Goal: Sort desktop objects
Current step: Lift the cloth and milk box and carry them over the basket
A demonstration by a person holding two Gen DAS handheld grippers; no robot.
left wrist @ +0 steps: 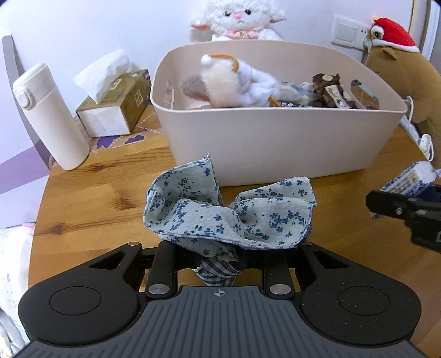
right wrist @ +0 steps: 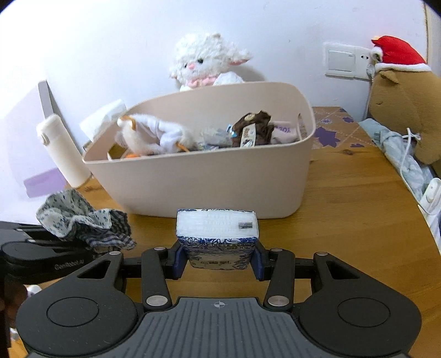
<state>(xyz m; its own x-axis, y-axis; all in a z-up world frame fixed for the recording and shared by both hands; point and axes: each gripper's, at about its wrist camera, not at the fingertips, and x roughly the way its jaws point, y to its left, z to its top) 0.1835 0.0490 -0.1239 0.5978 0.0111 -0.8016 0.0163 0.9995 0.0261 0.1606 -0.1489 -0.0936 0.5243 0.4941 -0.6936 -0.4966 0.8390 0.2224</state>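
Observation:
A crumpled blue-flowered cloth [left wrist: 228, 214] with a checked underside bunches between the fingers of my left gripper [left wrist: 220, 256], which is shut on it just above the wooden table [left wrist: 91, 198]. A small blue-patterned tissue pack [right wrist: 217, 231] is pinched between the blue pads of my right gripper [right wrist: 217, 261], which is shut on it. A beige bin [left wrist: 275, 137] stands right behind both. It holds a white plush toy [left wrist: 228, 82], a brown plush and wrappers. In the right wrist view the cloth [right wrist: 80, 220] and the left gripper [right wrist: 41, 247] show at the left.
A white flask [left wrist: 49, 115] and a tissue box [left wrist: 115, 107] stand left of the bin. A white lamb plush [left wrist: 239, 19] sits behind it against the wall. A brown plush with a red hat [left wrist: 399, 68], a cable and grey fabric [right wrist: 399, 154] crowd the right edge.

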